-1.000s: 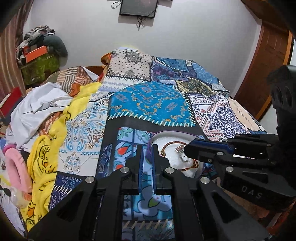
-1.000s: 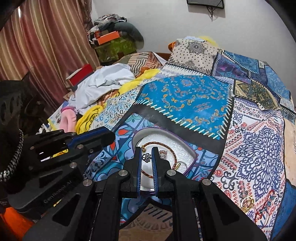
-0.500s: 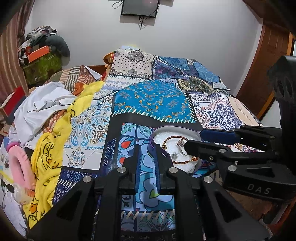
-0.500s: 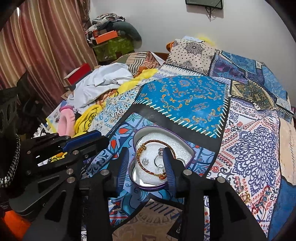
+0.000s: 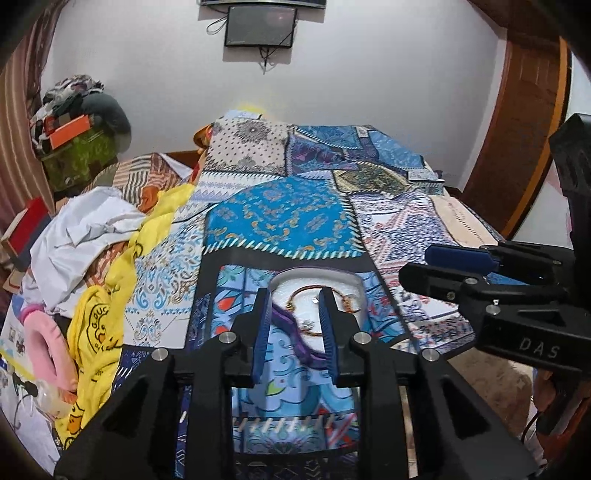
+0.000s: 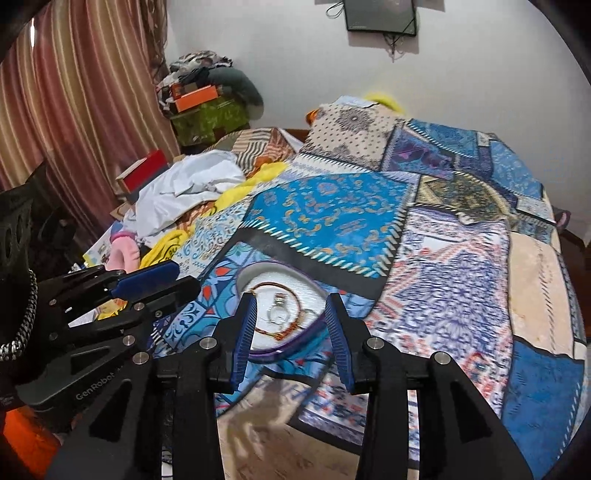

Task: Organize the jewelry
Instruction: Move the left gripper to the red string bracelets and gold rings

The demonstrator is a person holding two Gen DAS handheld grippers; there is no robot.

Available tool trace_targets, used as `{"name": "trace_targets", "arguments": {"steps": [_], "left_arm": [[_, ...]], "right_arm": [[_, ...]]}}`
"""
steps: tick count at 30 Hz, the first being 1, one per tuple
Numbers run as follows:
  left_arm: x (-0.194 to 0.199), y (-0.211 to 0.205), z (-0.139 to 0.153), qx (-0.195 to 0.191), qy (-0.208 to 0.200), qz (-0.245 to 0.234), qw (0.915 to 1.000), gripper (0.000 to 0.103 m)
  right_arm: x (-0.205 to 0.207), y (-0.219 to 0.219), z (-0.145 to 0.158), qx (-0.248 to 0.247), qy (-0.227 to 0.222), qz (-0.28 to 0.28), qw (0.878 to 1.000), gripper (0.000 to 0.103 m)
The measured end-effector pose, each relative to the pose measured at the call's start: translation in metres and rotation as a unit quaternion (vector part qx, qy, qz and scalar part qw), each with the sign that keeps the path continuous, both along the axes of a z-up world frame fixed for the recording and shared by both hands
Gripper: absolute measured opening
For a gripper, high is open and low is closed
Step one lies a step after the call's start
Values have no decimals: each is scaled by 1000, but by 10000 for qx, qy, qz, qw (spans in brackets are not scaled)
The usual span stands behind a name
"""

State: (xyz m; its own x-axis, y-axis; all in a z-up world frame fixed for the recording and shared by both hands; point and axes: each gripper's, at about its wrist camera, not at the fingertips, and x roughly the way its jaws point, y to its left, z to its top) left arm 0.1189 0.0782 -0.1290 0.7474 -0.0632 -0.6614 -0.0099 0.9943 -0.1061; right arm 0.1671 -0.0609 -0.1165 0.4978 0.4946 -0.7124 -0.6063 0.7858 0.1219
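A heart-shaped jewelry box [image 5: 284, 318] with a purple rim and white lining lies open on the patchwork bedspread [image 5: 280, 221]. Inside lie a red-and-gold cord bracelet [image 6: 269, 285] and a silver ring [image 6: 279, 309]. My left gripper [image 5: 294, 295] hovers over the box's near left edge; its jaws are opening, the rim shows between them and the pads do not press on it. My right gripper [image 6: 291, 299] stands open just above the box's near side [image 6: 295, 341], holding nothing. Each gripper shows in the other's view: the right [image 5: 415, 264], the left [image 6: 186, 277].
White cloth [image 5: 85, 229], a yellow garment [image 5: 96, 325] and a pink ring-shaped item [image 5: 44, 347] are heaped on the bed's left side. Striped curtains [image 6: 74, 110] and stacked boxes [image 6: 207, 110] stand beyond. A dark screen [image 5: 260, 26] hangs on the wall; a wooden door frame [image 5: 517, 129] is at right.
The right gripper opened and let a small silver piece go into the box. The left gripper's jaws parted off the box rim. Both grippers drew back and up from the box.
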Motion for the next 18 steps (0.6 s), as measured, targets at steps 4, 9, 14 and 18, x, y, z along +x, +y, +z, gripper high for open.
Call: {"name": "trace_targets", "arguments": {"steps": [4,9,14,18], "left_arm": [[2,-17,8,37,-64,-113,9999,30],[7,-45,15,60,-128,-317,9994,33],[14,-75,17,51,-115,-553,9984,37],[20,-98,13,81,-28,-782,9969,37]], "right_arm": [[-3,-20,7,65,-82,-172,9998,35],[-4,-56,17,115,-233,-506,9984,35],[0,-89,26,173,-358,-871,9954,35],[3,-118,29,211,-413,-1186,9919,35]]}}
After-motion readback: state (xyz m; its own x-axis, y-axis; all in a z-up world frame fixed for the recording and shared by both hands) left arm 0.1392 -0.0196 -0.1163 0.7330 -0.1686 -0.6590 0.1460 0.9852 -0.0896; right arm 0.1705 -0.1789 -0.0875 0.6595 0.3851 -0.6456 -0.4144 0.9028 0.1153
